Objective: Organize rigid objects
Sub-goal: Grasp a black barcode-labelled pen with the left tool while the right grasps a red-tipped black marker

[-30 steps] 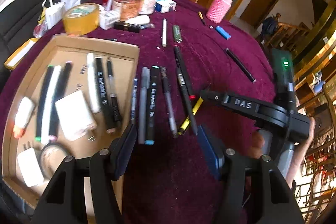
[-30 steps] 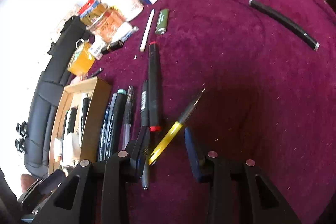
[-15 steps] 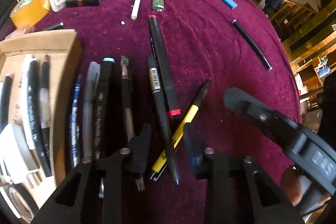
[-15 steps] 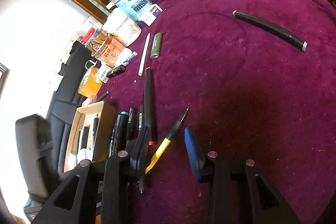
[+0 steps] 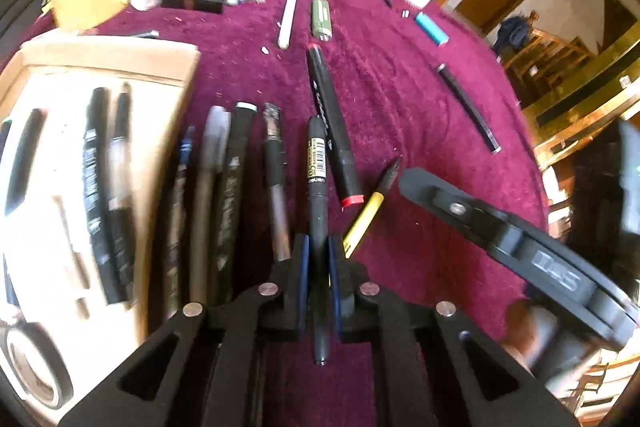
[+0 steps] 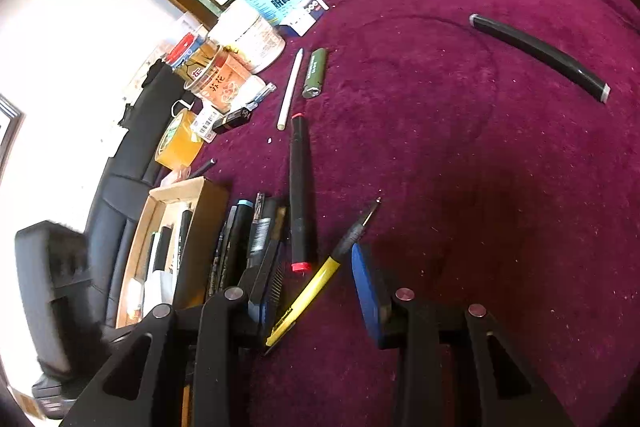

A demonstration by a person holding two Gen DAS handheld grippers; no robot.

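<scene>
Left tongs now clamped on a black barcode pen, blue pads tight on both sides of the barrel near its rear half; a second ago those jaws stood wide above the pen row, half a second ago they straddled it, so the grasp just completed. Pen tip end pokes back toward the camera, the rest runs forward past the fingertips, seemingly not lifted off the tabletop yet. Just right of the left tongs: yellow-black pen lying diagonal, then the right tongs, jaws apart, straddling that yellow pen with pads not touching it, much as a second ago. Just left of the left tongs: loose row of dark pens and markers lying parallel, blurred. Further left, the cardboard tray with several pens already in it, plus white blocks and a tape roll at its near corner. Ahead of the gripped pen: thick black marker with red cap, touching or nearly alongside it. Farther out: white stick, green lighter, long black tube, blue battery, jars at the far edge. Meaning: pick step done, next likely a lift and carry left to the tray; watch for snagging neighbours.
</scene>
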